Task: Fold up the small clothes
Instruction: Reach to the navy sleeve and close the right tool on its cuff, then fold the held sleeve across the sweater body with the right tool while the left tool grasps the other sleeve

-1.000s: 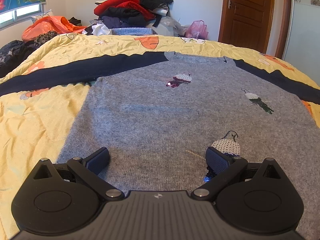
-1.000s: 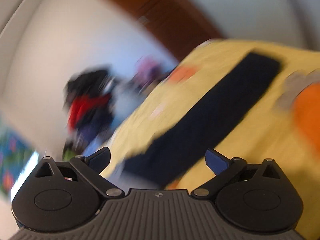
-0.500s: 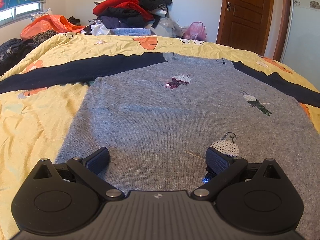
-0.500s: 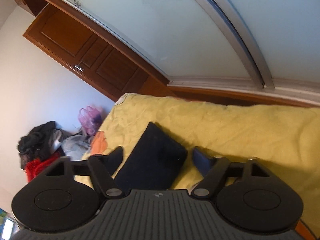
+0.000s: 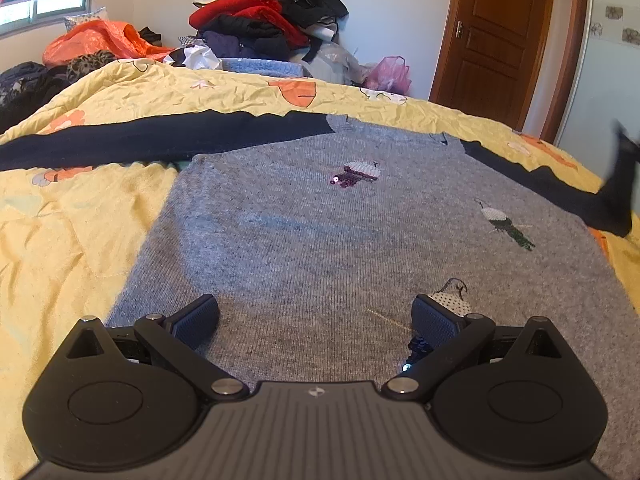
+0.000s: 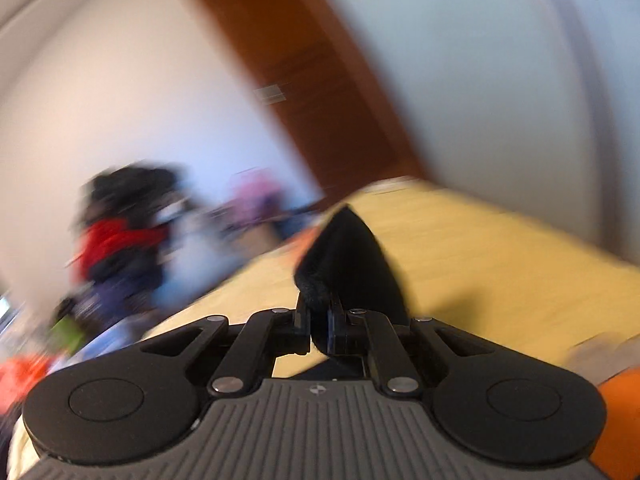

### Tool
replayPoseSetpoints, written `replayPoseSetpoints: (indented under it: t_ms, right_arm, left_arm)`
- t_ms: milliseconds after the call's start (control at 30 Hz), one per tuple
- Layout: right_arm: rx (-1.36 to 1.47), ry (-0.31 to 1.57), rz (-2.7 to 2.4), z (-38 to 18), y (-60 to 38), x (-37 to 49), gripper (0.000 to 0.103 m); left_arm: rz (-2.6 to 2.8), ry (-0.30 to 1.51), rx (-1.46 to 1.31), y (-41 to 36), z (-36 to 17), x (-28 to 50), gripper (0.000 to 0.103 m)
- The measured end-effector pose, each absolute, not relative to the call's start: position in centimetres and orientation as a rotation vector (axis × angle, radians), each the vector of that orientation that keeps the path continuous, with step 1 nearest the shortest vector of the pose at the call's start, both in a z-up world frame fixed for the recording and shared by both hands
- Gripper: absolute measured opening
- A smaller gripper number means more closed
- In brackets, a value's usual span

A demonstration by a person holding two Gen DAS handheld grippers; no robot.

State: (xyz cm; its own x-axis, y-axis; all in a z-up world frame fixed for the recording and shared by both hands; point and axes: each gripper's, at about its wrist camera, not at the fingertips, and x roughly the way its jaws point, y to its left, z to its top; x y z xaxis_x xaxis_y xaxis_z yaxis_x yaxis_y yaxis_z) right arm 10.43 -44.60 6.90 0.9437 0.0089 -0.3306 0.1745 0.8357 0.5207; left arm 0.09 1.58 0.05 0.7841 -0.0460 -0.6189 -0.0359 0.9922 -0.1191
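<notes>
A grey knit sweater (image 5: 320, 240) with sequin birds lies flat on the crumpled yellow bedspread (image 5: 80, 220). The right tongs (image 6: 319, 320) pinch its dark, soft sleeve (image 6: 352, 264); the left tongs (image 5: 316, 320) hover spread apart above the hem.

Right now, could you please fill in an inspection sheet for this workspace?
Surface: bed with a wrinkled yellow floral cover.
Job's things: grey sweater lies flat; left sleeve spread out, right sleeve lifted at its end.
Clutter: clothes pile, orange bag and pink bag beyond the bed.
Grippers: left gripper open over the hem; right gripper shut on the right sleeve, its view blurred.
Cables: nothing seen.
Surroundings: wooden door, window, white walls.
</notes>
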Motion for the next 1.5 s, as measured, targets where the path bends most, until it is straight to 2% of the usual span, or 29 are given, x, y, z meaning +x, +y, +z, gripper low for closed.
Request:
replayPoseSetpoints:
  t_ms: [100,267,500,533,600,667,767,900,1000,1200,1333,1500]
  right_arm:
    - [0.534,0.382,0.116,7.1,-36.0,10.9,0.015]
    - [0.541,0.517,0.275,3.9,-24.9,12.4,0.015]
    - [0.408,0.63,0.213,-0.9,-19.6,12.4,0.015]
    - [0.386,0.617,0.218,-1.0,-19.3,12.0,0.018]
    - [0.368,0.614,0.241,-0.8,-18.8,11.7,0.034]
    - [0.349,0.599,0.252,0.1,-19.1,10.4,0.054]
    - [0.35,0.56,0.295,1.0,-20.4,7.1,0.065]
    - [0.397,0.575,0.296,0.5,-23.4,2.9,0.066]
    - [0.356,0.584,0.253,-0.6,-24.7,1.4,0.087]
    - [0.481,0.553,0.279,-1.4,-26.3,1.5,0.1]
    - [0.513,0.541,0.298,-1.7,-26.8,1.3,0.101]
    - [0.564,0.527,0.316,-1.9,-27.4,1.3,0.101]
  left_arm:
    - [-0.009,0.666,-0.136,1.7,0.1,0.0,0.103]
    - [-0.013,0.664,-0.142,1.8,0.1,0.0,0.103]
    - [-0.016,0.661,-0.151,2.0,0.1,0.0,0.103]
    - [-0.017,0.66,-0.153,2.0,0.1,0.0,0.103]
    - [-0.018,0.66,-0.154,2.0,0.1,0.0,0.103]
    - [-0.019,0.66,-0.155,2.0,0.1,0.0,0.103]
    - [-0.019,0.659,-0.157,2.0,0.1,-0.1,0.103]
    - [0.012,0.679,-0.154,1.4,0.4,0.1,0.103]
    - [0.016,0.727,-0.231,1.1,1.5,1.5,0.103]
    - [-0.231,0.714,-0.569,0.7,5.0,9.8,0.103]
    - [-0.344,0.809,-0.814,-0.4,3.2,16.0,0.103]
    - [-0.315,0.898,-0.848,-3.4,0.7,19.6,0.103]
